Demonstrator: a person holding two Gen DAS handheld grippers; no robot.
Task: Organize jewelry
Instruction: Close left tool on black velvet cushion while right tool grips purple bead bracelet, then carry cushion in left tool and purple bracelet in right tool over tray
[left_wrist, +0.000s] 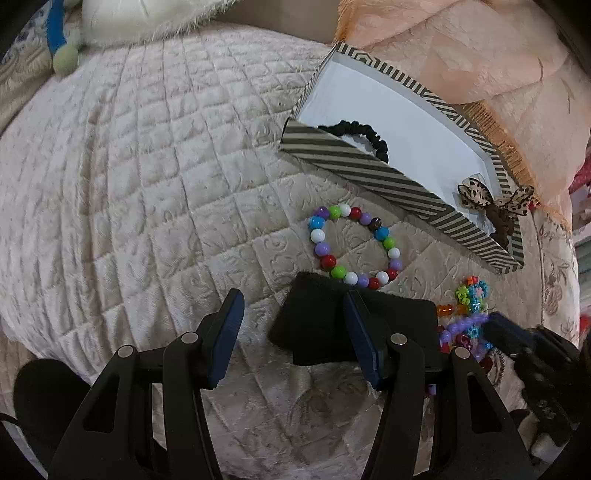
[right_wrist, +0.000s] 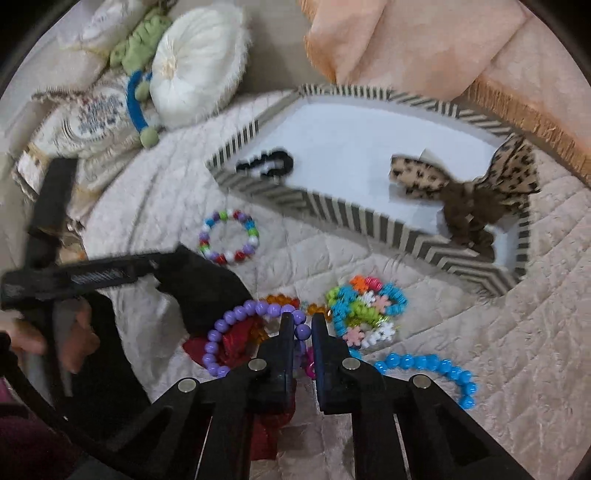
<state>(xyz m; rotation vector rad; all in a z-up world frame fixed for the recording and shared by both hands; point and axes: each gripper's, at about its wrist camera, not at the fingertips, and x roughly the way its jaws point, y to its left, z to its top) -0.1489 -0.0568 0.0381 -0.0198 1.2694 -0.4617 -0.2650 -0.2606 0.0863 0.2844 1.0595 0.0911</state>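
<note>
A striped box lies on the quilt, holding a black scrunchie and a leopard bow. A multicolour bead bracelet lies in front of it. My left gripper is open, its right finger over a black cloth. My right gripper is nearly shut around a purple bead bracelet, beside a red bow, a coloured flower-bead pile and a blue bead bracelet.
Cream cushions and a white round pillow lie at the far left. A peach fringed blanket lies behind the box. The left gripper body crosses the right wrist view's left side.
</note>
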